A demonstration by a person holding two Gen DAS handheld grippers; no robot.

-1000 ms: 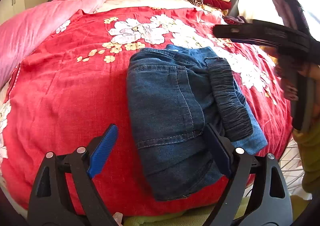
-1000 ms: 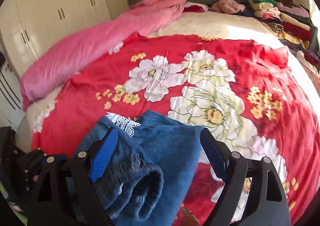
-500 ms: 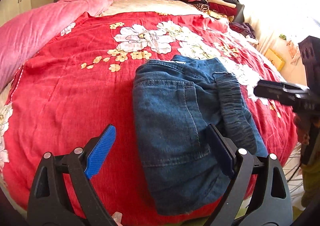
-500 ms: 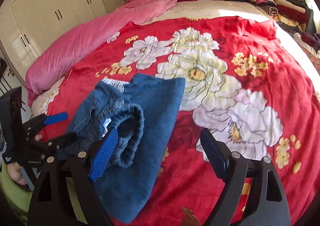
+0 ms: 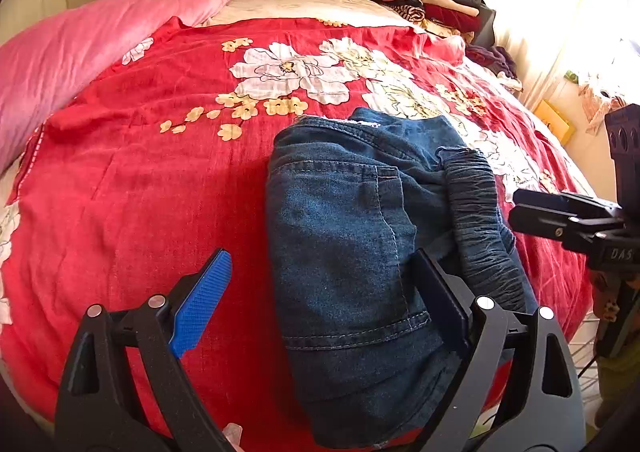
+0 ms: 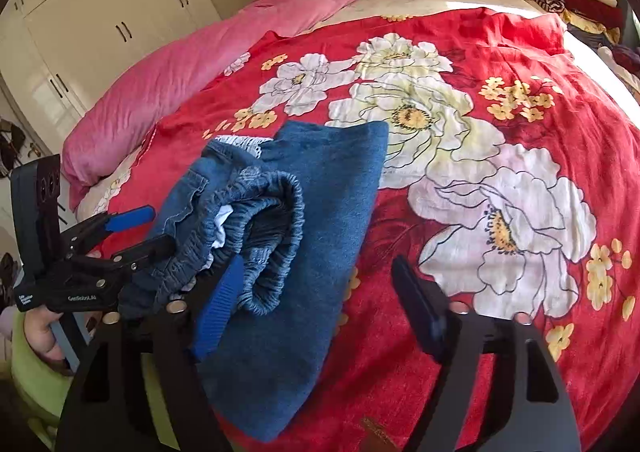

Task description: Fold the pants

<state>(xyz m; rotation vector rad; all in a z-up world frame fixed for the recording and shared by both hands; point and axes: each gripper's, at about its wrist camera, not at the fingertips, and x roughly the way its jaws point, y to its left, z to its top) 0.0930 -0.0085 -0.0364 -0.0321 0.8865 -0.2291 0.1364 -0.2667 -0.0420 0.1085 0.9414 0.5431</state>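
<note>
On red bedspread (image 5: 120, 191), folded pants (image 5: 352, 236) between both tongs, untouched

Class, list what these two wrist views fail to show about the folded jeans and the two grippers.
- Folded jeans: inner layers and legs hidden under the top fold, both views.
- Near hem: cut off by the bottom edge, left wrist view.
- Right gripper: jaws closing; its blue pad overlaps the elastic waistband, contact unclear.
- Left gripper: far pad dark against the denim, contact unclear.

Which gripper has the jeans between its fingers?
The left gripper: its open fingers straddle the folded jeans. The right gripper is closing beside them.
</note>
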